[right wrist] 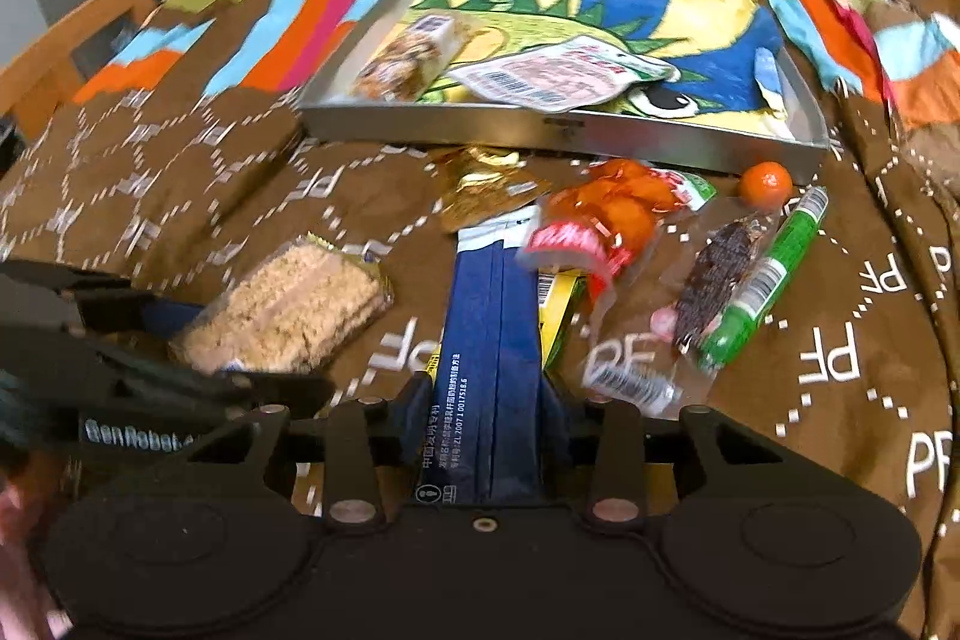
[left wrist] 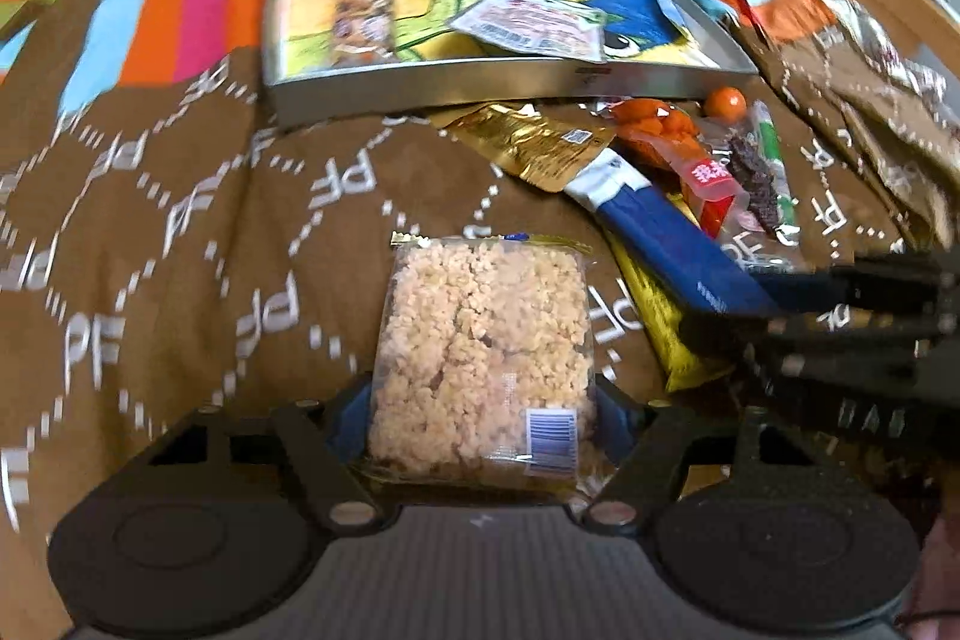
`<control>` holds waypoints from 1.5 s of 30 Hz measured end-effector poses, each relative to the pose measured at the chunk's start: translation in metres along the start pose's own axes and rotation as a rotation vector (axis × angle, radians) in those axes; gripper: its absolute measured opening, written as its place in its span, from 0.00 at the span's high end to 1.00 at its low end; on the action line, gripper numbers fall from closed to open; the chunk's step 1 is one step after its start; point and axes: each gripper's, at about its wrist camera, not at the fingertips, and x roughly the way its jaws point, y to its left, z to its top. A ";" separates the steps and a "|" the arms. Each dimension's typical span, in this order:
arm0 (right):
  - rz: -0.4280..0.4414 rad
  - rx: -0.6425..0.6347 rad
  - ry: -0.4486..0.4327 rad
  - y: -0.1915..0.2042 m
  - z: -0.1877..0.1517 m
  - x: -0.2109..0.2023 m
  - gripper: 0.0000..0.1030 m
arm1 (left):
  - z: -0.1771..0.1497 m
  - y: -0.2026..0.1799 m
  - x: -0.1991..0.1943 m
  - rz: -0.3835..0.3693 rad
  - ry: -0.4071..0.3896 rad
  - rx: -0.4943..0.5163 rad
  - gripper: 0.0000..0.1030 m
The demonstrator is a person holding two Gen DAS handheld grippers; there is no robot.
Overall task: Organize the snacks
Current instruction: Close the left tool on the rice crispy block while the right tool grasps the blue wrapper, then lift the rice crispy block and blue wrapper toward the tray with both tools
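The left hand-held gripper (left wrist: pixel 483 412) grasps a clear-wrapped rice crispy bar (left wrist: pixel 483 352); the right hand-held gripper (right wrist: pixel 489 418) grasps a long blue packet (right wrist: pixel 489 340). Bare brown bedspread (left wrist: pixel 180 250) lies left; the metal tray (left wrist: pixel 510 79) sits beyond the snack pile.

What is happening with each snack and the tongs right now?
Left tongs: shut on rice crisp bar.
Right tongs: shut on blue packet.
Tin tray: open, holding two packets.
Gold packet: loose on blanket.
Orange ball: loose beside tray.
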 end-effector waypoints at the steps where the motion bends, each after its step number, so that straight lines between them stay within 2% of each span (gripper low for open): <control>1: -0.012 -0.027 -0.006 0.005 -0.004 -0.003 0.61 | -0.004 0.001 -0.004 -0.005 -0.003 -0.031 0.27; 6: -0.081 -0.170 -0.069 0.027 -0.018 -0.017 0.61 | -0.025 0.006 -0.024 -0.029 -0.049 -0.160 0.27; 10: -0.137 -0.278 -0.127 0.044 -0.028 -0.028 0.64 | -0.034 -0.001 -0.038 -0.045 -0.113 -0.162 0.27; 14: -0.172 -0.353 -0.146 0.054 -0.035 -0.030 0.65 | -0.037 -0.005 -0.045 -0.049 -0.158 -0.158 0.27; 23: -0.261 -0.413 -0.249 0.058 -0.034 -0.035 0.67 | -0.033 0.004 -0.049 -0.058 -0.242 -0.221 0.27; 24: -0.273 -0.424 -0.268 0.059 -0.034 -0.036 0.71 | -0.033 0.005 -0.050 -0.057 -0.260 -0.228 0.27; 26: -0.306 -0.452 -0.302 0.061 -0.033 -0.038 0.91 | -0.031 0.007 -0.053 -0.049 -0.289 -0.237 0.27; 28: -0.324 -0.470 -0.323 0.062 -0.033 -0.039 0.89 | -0.028 0.008 -0.056 -0.039 -0.318 -0.243 0.27; 31: -0.315 -0.466 -0.289 0.059 -0.030 -0.032 0.89 | -0.022 0.009 -0.055 -0.034 -0.335 -0.250 0.27; 38: -0.264 -0.427 -0.218 0.056 -0.026 -0.019 0.89 | -0.021 0.014 -0.045 -0.044 -0.306 -0.283 0.27; 40: -0.236 -0.385 -0.188 0.052 -0.023 -0.014 0.78 | -0.021 0.014 -0.044 -0.048 -0.301 -0.283 0.27; 41: -0.219 -0.357 -0.179 0.050 -0.022 -0.013 0.65 | -0.021 0.014 -0.044 -0.048 -0.299 -0.283 0.27; 42: -0.193 -0.320 -0.174 0.046 -0.020 -0.013 0.61 | -0.021 0.014 -0.044 -0.047 -0.298 -0.283 0.27; 45: -0.150 -0.249 -0.159 0.039 -0.015 -0.009 0.60 | -0.022 0.013 -0.045 -0.048 -0.298 -0.284 0.27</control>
